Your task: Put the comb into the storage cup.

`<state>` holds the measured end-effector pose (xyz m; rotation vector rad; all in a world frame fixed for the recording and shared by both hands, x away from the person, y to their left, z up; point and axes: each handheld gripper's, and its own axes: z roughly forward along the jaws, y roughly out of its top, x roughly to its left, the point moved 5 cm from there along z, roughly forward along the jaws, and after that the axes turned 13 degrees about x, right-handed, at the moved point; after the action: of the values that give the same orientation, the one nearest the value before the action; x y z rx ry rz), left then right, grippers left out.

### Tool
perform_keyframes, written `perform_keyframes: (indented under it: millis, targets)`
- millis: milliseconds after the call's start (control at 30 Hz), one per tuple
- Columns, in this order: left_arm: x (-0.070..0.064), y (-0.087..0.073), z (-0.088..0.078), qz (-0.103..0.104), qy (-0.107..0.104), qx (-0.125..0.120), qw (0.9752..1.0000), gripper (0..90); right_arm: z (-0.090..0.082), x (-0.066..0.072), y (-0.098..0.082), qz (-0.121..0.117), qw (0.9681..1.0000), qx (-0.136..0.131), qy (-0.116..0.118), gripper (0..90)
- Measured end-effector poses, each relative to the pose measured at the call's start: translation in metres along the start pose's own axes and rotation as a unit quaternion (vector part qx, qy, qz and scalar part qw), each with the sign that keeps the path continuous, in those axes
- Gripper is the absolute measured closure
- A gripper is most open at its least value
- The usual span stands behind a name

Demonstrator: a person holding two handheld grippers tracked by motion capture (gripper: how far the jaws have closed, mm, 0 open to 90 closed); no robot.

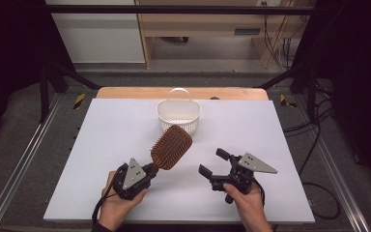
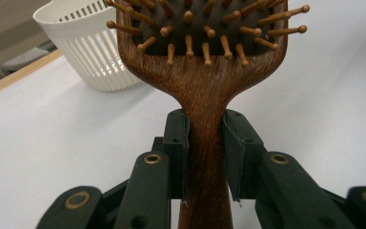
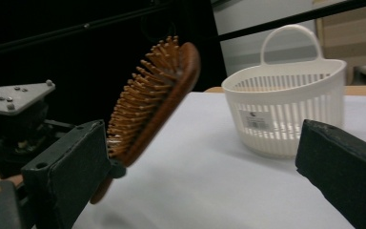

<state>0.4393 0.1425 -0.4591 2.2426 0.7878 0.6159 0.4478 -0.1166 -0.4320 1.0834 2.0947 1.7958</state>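
Hairbrush [image 2: 205, 95] handle between clamped left tongs [image 2: 206, 157]; right tongs [image 1: 216, 163] agape, empty.

Left gripper [image 1: 150, 168] clamped on handle of wooden hairbrush [image 1: 171, 147], bristles up, head raised toward white basket [image 1: 178, 116]. Right gripper [image 1: 214, 163] jaws apart, empty, above white table [image 1: 101, 145].

Left tongs [image 1: 150, 168] clamped tight, raised off the table; right tongs [image 1: 212, 163] spread wide, empty, angled toward them.

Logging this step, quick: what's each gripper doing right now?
Left gripper: shut on the wooden hairbrush, gripping its handle.
Right gripper: open, holding nothing.
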Motion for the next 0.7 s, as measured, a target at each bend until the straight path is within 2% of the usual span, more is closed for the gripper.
perform_keyframes:
  millis: [167,300,400,500,567,700]
  targets:
    - [-0.007,0.006,0.002,0.000,-0.003,-0.019,0.9998,72.4,0.018,0.011,0.009,0.019,0.9993,0.006,0.031,4.8]
    - [-0.010,0.010,0.002,0.003,-0.006,-0.030,0.9995,72.4,0.030,0.016,0.019,0.021,0.9991,0.009,0.035,6.7]
    - [-0.012,0.013,0.002,0.003,-0.005,-0.036,0.9993,72.4,0.037,0.020,0.027,0.030,0.9983,0.011,0.048,8.9]
    - [-0.014,0.014,0.002,0.006,-0.005,-0.039,0.9992,72.4,0.042,0.023,0.034,0.031,0.9980,0.017,0.052,10.8]
    - [-0.015,0.015,0.003,0.005,-0.005,-0.042,0.9991,72.4,0.045,0.024,0.040,0.044,0.9969,0.016,0.063,13.3]
    - [-0.018,0.017,0.003,0.008,-0.004,-0.047,0.9988,72.4,0.047,0.025,0.044,0.046,0.9967,0.018,0.065,15.4]
